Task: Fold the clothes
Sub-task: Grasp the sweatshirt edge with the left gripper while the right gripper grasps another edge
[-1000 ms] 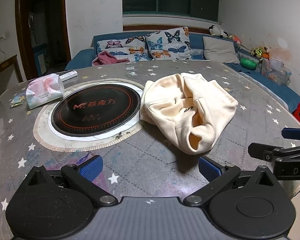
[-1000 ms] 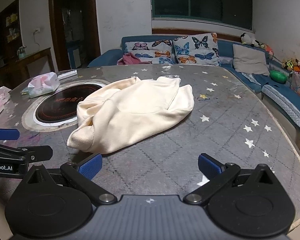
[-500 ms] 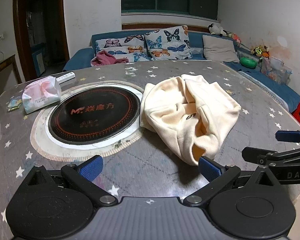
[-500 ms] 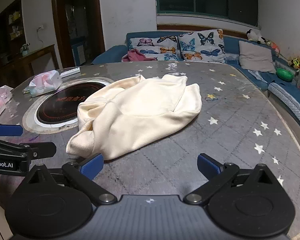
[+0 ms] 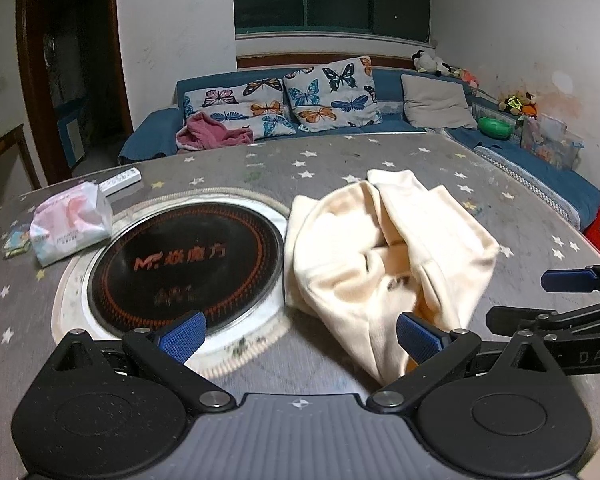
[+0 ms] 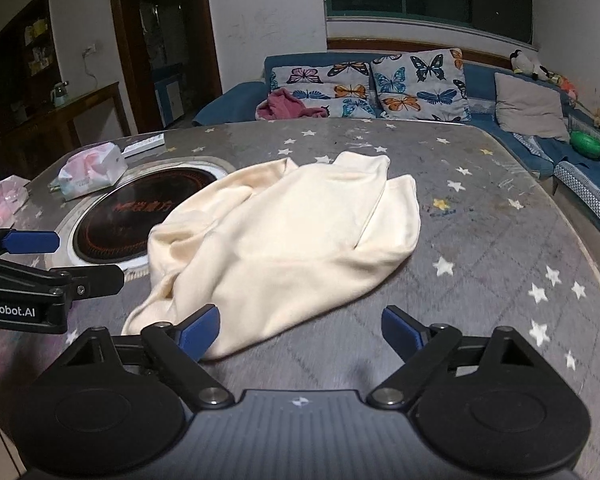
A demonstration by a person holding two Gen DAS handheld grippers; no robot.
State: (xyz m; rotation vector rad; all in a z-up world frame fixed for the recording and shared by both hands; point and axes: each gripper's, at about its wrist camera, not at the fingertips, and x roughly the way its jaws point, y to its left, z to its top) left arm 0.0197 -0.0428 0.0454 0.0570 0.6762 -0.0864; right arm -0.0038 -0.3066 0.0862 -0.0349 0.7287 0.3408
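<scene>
A crumpled cream garment [image 5: 384, 256] lies on the tabletop [image 5: 380, 160]; left gripper [image 5: 300, 334] open at six o'clock.

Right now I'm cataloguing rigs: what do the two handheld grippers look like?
Both match. The left gripper and right gripper have black linkage arms with silver pivot pins, round black housings on a ribbed grey body, and blue textured finger pads. Side lettering is cut off: "enRobot.AI" on the left, "DAS" on the right.
</scene>
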